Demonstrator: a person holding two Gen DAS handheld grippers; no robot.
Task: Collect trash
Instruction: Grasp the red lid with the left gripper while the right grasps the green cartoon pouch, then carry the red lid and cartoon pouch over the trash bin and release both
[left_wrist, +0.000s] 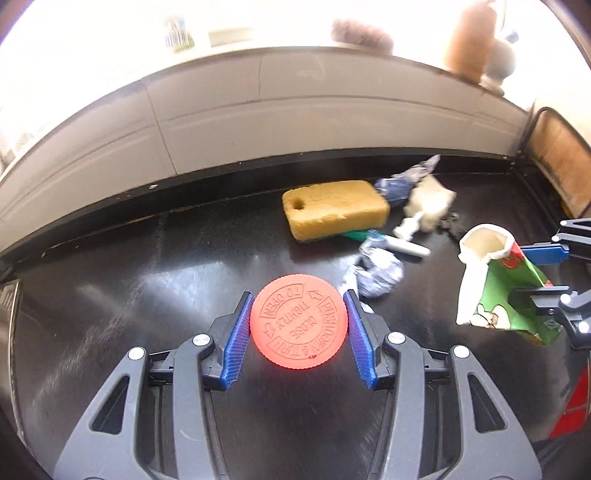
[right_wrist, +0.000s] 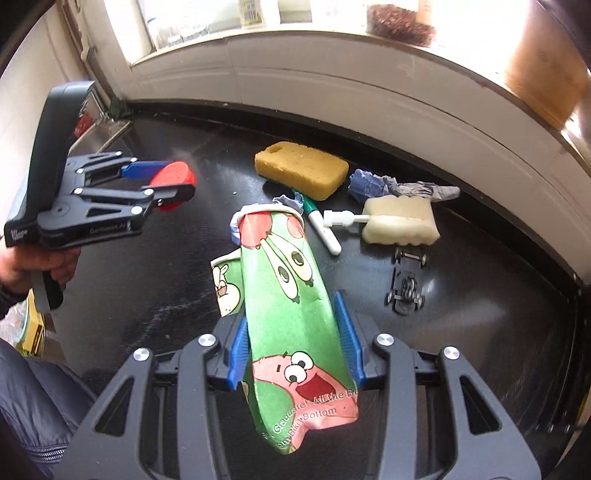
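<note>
The left hand-held gripper pinched the stiff, light red cap by its ribbed rim above the bench, while at three o'clock the right hand-held gripper squeezed the flimsy, crushable paper cup mid-body

Red cap embossed "PUSH DOWN & TURN TO OPEN / CLOSE TIGHTLY"; crushed green paper cup printed partly "Graduate", "All the", "Bottom".
</note>
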